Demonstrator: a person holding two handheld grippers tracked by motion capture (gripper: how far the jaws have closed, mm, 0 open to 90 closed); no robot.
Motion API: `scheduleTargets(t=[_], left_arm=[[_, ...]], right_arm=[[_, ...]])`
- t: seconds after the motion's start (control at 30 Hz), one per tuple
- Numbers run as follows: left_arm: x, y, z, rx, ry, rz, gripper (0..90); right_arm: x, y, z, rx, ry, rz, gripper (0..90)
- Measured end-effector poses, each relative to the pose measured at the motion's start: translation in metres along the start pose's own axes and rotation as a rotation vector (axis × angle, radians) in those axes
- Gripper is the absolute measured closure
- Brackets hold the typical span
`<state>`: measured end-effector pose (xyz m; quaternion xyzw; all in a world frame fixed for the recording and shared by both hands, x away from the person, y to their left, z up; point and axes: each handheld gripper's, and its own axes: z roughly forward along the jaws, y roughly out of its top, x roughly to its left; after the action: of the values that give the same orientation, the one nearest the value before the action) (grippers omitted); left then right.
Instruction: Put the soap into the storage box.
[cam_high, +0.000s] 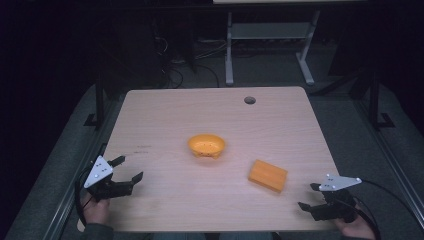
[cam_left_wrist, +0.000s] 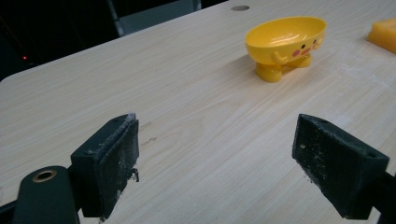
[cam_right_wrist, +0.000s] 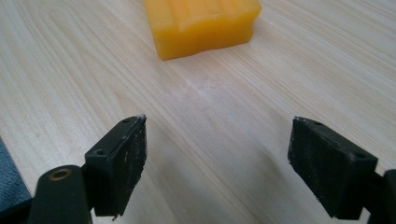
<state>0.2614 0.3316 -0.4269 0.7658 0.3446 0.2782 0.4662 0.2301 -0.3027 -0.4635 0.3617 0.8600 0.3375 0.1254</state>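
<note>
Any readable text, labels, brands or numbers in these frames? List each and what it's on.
None readable.
Yellow footed plastic bowl: a painted face with pink cheeks, no lettering.
Orange rectangular ridged block: moulded ridges, no print.
Light wooden table: bare grain, a round hole at the far edge.
Left gripper and right gripper: unmarked.

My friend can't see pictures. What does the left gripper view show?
A yellow bowl with a little face and feet stands on a pale wooden table, empty. The left hand-held gripper hovers in front, its two black jaws wide apart. An orange block peeks in at the right edge.
</note>
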Motion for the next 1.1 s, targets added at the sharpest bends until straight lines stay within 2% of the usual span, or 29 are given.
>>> scheduleTargets(t=[0.3, 0.47, 0.73, 0.83, 1.0, 1.1], left_arm=[[0.0, 0.0, 0.0, 0.003, -0.001, 0.002, 13.9], [0.0, -0.001, 0.0, 0.005, 0.002, 0.003, 13.9], [-0.001, -0.001, 0.001, 0.008, -0.003, 0.001, 13.9], [0.0, -0.001, 0.0, 0.003, 0.003, -0.005, 13.9], [0.0, -0.001, 0.0, 0.002, 0.003, -0.008, 13.9], [0.0, -0.001, 0.0, 0.004, 0.002, -0.002, 13.9]], right_arm=[[0.0, 0.005, 0.002, -0.01, 0.005, -0.001, 17.9], [0.0, 0.012, 0.004, 0.005, 0.003, -0.017, 17.4], [0.001, 0.03, 0.007, 0.028, 0.014, -0.034, 16.4], [0.002, 0.039, 0.01, 0.049, 0.018, -0.058, 15.7], [0.002, 0.049, 0.011, 0.055, 0.028, -0.065, 14.4], [0.002, 0.057, 0.01, 0.057, 0.036, -0.085, 14.1]])
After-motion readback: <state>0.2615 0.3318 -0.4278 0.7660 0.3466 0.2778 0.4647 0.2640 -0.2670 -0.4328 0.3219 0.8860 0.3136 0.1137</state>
